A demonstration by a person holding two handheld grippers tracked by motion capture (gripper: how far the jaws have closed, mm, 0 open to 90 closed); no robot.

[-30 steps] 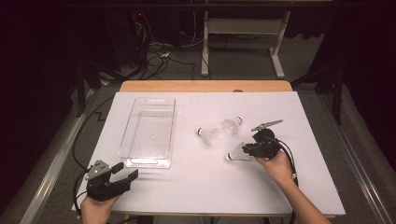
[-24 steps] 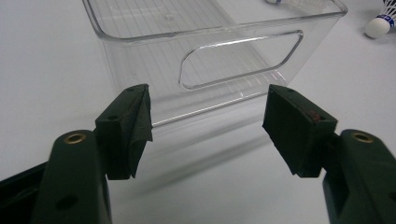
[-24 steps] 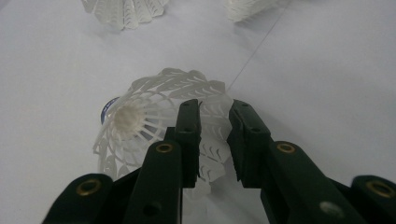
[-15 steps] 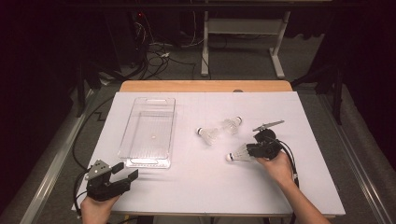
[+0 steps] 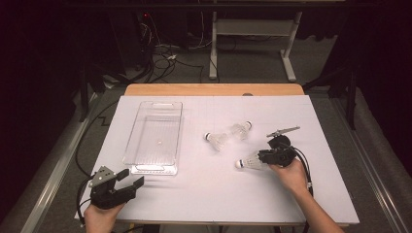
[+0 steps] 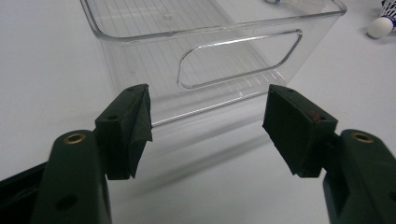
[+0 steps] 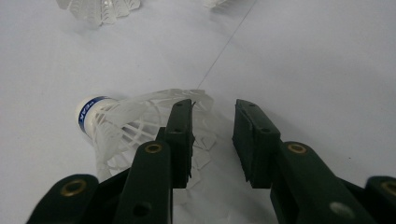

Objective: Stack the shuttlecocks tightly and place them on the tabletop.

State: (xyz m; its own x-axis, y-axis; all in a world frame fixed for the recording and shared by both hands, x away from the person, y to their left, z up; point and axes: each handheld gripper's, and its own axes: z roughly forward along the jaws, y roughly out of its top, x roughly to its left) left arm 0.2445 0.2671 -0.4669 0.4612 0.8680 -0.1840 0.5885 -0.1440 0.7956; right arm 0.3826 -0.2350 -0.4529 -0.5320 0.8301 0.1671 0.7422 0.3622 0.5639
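A white feather shuttlecock (image 5: 250,161) (image 7: 116,126) with a blue-banded cork lies on its side on the white table cover. My right gripper (image 5: 262,156) (image 7: 212,135) is at its skirt. The jaws have just been opening, and the skirt's rim pokes into the gap beside the left pad without being pressed. Two more shuttlecocks (image 5: 216,141) (image 5: 240,130) lie a little farther back. A clear plastic container (image 5: 153,104) (image 6: 140,60) stands left of centre with nothing in it. My left gripper (image 5: 133,177) (image 6: 208,126) is open just short of the container's near handle end.
The white cover (image 5: 209,194) lies over a wooden table (image 5: 214,89) whose far strip shows. Cables trail from both grippers off the near edge. Beyond the table are floor cables and a desk frame (image 5: 252,29).
The right hand has edged slightly toward the near edge, with the shuttlecock still at its jaws. The left gripper has kept still.
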